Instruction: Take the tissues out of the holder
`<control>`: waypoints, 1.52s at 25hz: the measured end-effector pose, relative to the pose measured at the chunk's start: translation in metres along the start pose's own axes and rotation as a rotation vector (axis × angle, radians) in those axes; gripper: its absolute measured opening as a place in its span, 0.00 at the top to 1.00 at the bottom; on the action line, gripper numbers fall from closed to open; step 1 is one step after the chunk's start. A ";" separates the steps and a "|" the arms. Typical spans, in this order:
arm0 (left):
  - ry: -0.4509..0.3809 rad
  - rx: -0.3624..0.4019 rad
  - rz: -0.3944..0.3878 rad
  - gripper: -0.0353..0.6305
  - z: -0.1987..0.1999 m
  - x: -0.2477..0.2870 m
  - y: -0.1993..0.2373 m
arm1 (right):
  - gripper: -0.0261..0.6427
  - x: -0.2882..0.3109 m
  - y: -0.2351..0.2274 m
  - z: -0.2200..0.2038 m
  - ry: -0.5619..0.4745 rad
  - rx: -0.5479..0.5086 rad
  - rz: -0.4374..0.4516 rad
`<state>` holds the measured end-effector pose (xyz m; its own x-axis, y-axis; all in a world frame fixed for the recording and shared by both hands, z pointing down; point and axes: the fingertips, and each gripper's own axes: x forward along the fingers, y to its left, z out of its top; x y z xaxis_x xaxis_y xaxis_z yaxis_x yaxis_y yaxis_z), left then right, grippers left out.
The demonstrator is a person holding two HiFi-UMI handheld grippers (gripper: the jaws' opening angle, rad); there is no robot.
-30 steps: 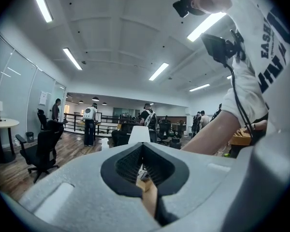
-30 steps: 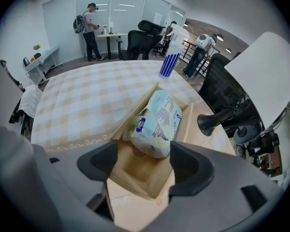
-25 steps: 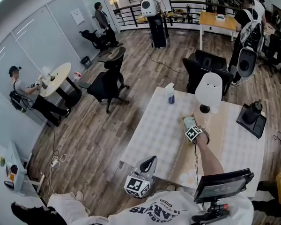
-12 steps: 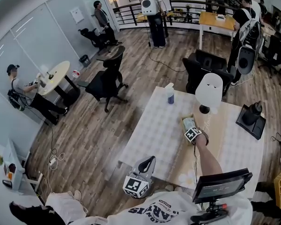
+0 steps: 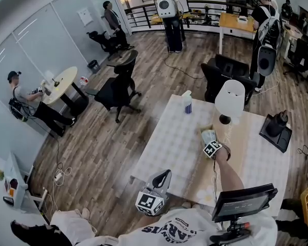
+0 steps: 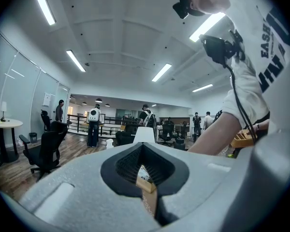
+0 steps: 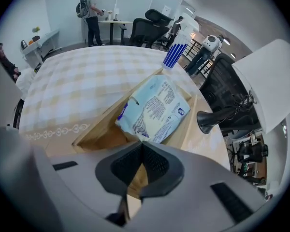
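A pale blue tissue pack (image 7: pixel 154 111) lies tilted in an open wooden holder (image 7: pixel 92 134) on the checked tablecloth. My right gripper (image 7: pixel 141 145) is shut, and its tips meet on the pack's near edge. From the head view, the same gripper (image 5: pixel 210 141) reaches over the pack (image 5: pixel 209 135) at the middle of the table. My left gripper (image 5: pixel 164 176) hangs off the table's near edge, close to my body. It points upward, shut, with nothing between its jaws (image 6: pixel 142 149).
A blue-striped spray bottle (image 5: pixel 187 103) stands at the table's far edge. A white lamp-like shade on a black foot (image 5: pixel 229 99) is right of the holder. A black device (image 5: pixel 276 127) sits far right, a screen (image 5: pixel 244 201) near me. Office chairs and people surround the table.
My right gripper and the pack sit a touch nearer to me than before. The left gripper has stayed where it was.
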<state>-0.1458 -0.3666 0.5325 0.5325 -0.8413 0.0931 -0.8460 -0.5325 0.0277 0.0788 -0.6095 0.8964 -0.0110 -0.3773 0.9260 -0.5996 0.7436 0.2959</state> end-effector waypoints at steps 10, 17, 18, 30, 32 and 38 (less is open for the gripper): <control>0.009 -0.005 0.006 0.94 -0.003 -0.004 -0.005 | 0.95 -0.016 -0.009 0.004 -0.064 0.034 -0.042; -0.003 -0.003 -0.024 0.94 0.001 0.005 -0.010 | 0.95 -0.045 -0.022 0.019 -0.142 0.054 -0.074; -0.008 -0.002 -0.032 0.94 0.003 0.007 -0.013 | 0.95 -0.050 -0.025 0.019 -0.151 0.054 -0.078; -0.019 -0.004 -0.085 0.94 0.002 0.019 -0.023 | 0.95 -0.112 -0.049 0.039 -0.289 0.059 -0.128; -0.018 -0.003 -0.096 0.94 0.003 0.021 -0.024 | 0.95 -0.126 -0.054 0.043 -0.315 0.058 -0.138; -0.030 -0.005 -0.137 0.94 0.004 0.031 -0.034 | 0.95 -0.179 -0.060 0.054 -0.396 0.007 -0.154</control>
<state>-0.1004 -0.3746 0.5303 0.6436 -0.7631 0.0586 -0.7653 -0.6422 0.0431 0.0738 -0.6163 0.6997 -0.2264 -0.6679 0.7090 -0.6238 0.6585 0.4211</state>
